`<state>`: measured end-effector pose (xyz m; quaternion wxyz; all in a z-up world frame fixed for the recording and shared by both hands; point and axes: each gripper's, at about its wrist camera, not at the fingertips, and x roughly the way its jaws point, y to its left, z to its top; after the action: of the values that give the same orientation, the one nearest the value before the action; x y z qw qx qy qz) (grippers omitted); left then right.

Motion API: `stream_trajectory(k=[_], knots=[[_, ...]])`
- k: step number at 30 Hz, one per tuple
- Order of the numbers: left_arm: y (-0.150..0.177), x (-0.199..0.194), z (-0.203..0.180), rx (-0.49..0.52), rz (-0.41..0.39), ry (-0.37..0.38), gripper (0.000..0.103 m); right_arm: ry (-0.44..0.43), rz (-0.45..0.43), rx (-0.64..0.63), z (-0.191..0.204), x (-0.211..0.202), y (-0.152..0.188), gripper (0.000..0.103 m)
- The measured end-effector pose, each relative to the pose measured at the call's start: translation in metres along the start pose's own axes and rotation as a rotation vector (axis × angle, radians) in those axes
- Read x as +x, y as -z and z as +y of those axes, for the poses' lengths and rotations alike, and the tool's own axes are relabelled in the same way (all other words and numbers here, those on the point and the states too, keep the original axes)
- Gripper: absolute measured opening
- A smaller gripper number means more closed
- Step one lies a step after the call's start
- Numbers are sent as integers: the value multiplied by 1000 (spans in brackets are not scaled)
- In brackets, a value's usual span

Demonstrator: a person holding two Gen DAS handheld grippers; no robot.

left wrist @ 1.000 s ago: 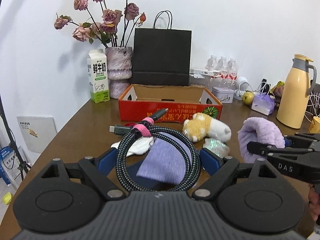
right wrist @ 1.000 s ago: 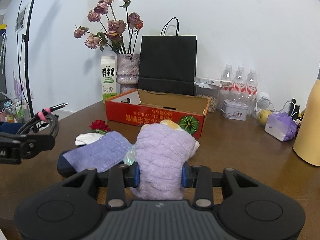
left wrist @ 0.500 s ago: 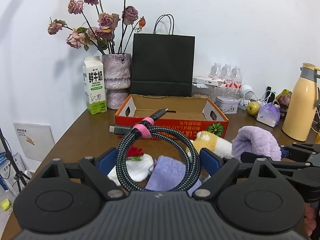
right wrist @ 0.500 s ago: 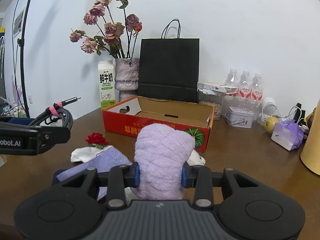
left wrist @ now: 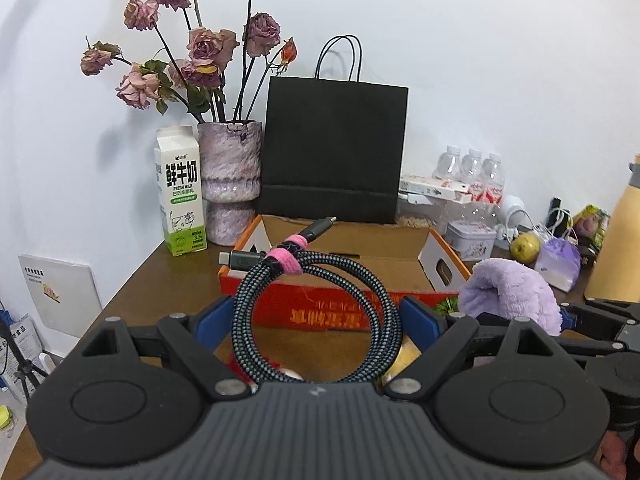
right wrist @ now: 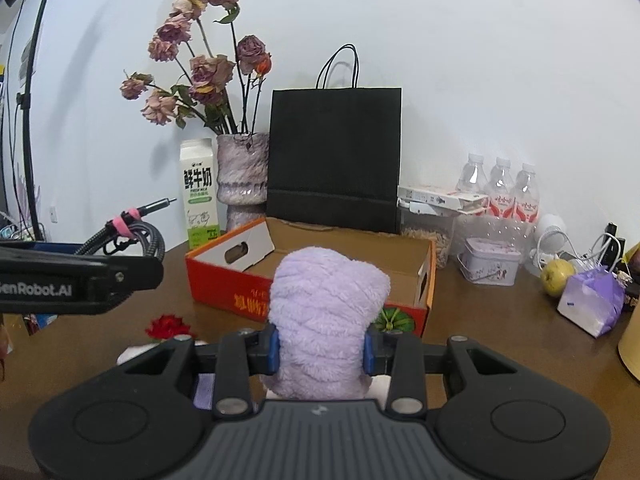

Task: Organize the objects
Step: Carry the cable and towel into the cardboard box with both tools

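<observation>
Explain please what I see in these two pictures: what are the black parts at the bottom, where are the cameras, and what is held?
No robot arm is here: a person carries a two-finger gripper in each hand, each with a camera that looks along its fingers. The black parts below are the gripper bodies. In the left wrist view, the left gripper holds a coiled braided cable tied with a pink strap. In the right wrist view, the right gripper squeezes a fluffy purple cloth. Ahead, on the brown table, stands an open orange cardboard box, with a black paper bag, a milk carton and a vase of dried roses behind.
</observation>
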<state>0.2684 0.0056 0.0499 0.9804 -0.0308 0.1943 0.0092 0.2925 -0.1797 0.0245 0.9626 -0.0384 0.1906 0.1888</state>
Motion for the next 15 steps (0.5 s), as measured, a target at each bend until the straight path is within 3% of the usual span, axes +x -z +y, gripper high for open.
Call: stream_trajectory(k=[15], knots=[[-35, 79, -6, -40, -30, -28, 89, 2, -27, 25, -19, 75, -41, 35]])
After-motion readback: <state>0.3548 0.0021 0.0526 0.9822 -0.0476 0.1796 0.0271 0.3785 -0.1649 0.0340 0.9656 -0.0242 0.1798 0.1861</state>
